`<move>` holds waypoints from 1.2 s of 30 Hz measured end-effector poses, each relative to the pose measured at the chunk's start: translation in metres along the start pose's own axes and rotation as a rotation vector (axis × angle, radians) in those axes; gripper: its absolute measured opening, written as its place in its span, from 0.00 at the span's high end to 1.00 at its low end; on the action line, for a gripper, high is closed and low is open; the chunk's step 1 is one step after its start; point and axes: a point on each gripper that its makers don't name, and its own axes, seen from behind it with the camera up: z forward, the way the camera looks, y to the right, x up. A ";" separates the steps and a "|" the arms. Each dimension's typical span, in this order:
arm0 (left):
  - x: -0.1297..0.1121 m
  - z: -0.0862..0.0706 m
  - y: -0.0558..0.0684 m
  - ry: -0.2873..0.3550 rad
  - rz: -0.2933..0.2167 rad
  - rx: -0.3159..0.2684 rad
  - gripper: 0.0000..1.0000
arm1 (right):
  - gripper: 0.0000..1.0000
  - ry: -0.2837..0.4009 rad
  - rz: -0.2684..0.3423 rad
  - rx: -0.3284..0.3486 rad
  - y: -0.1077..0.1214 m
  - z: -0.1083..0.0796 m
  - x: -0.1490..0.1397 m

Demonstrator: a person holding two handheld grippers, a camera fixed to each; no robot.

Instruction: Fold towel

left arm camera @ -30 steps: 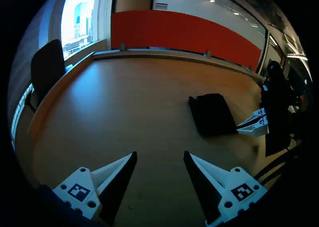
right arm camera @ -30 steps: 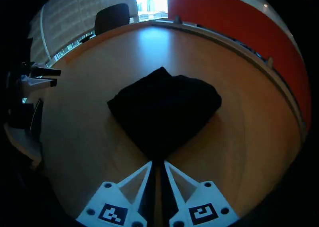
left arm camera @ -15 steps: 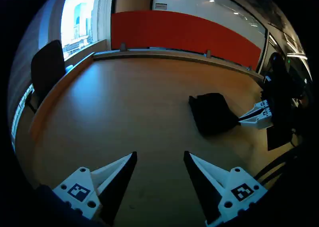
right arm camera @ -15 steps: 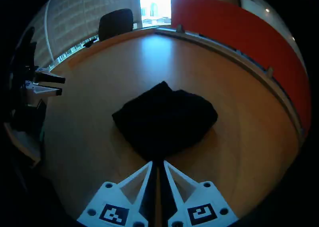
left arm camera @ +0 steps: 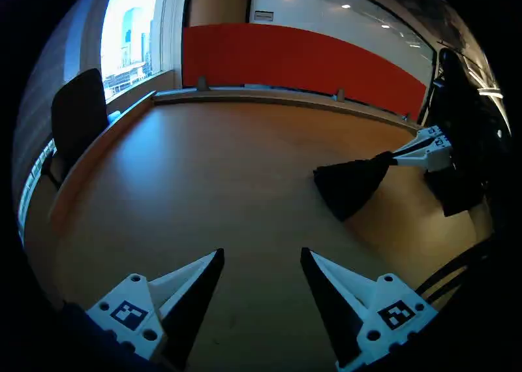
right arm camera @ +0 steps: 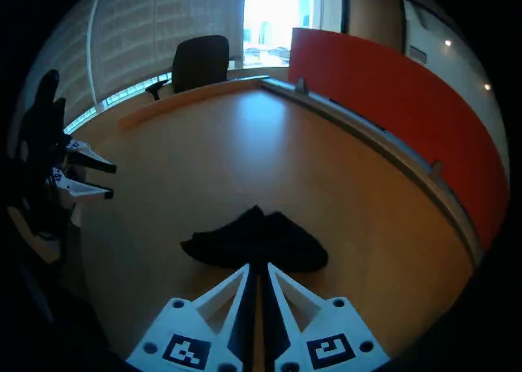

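A black towel [left arm camera: 349, 184] hangs in a cone shape from my right gripper [left arm camera: 391, 156], its lower end resting on the wooden table [left arm camera: 215, 163]. In the right gripper view the towel [right arm camera: 258, 245] bunches just beyond my right gripper [right arm camera: 259, 267], whose fingers are shut on its near edge. My left gripper [left arm camera: 261, 251] stands open low over the table's near part, well apart from the towel, with nothing between its fingers. The right gripper view shows the left gripper [right arm camera: 112, 181] far off to the left, held by a person's hand.
A red partition [left arm camera: 293, 55] runs along the table's far edge. A dark office chair [left arm camera: 77, 114] stands at the window side; it appears as the chair [right arm camera: 199, 62] in the right gripper view. Bare tabletop [right arm camera: 261, 150] lies beyond the towel.
My right gripper has risen with the towel's edge, so the flat pile now hangs drawn up into a cone. The left gripper has stayed put and open.
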 end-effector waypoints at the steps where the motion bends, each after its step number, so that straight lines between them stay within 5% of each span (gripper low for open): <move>1: 0.001 0.000 0.000 0.002 0.000 0.000 0.13 | 0.95 0.009 -0.004 -0.002 0.001 -0.002 0.007; 12: 0.012 0.003 0.004 0.020 0.002 -0.011 0.13 | 0.95 0.081 -0.019 -0.003 0.011 -0.021 0.056; 36: 0.025 0.005 0.017 0.027 0.017 -0.034 0.14 | 0.95 0.136 0.019 -0.028 0.032 -0.060 0.074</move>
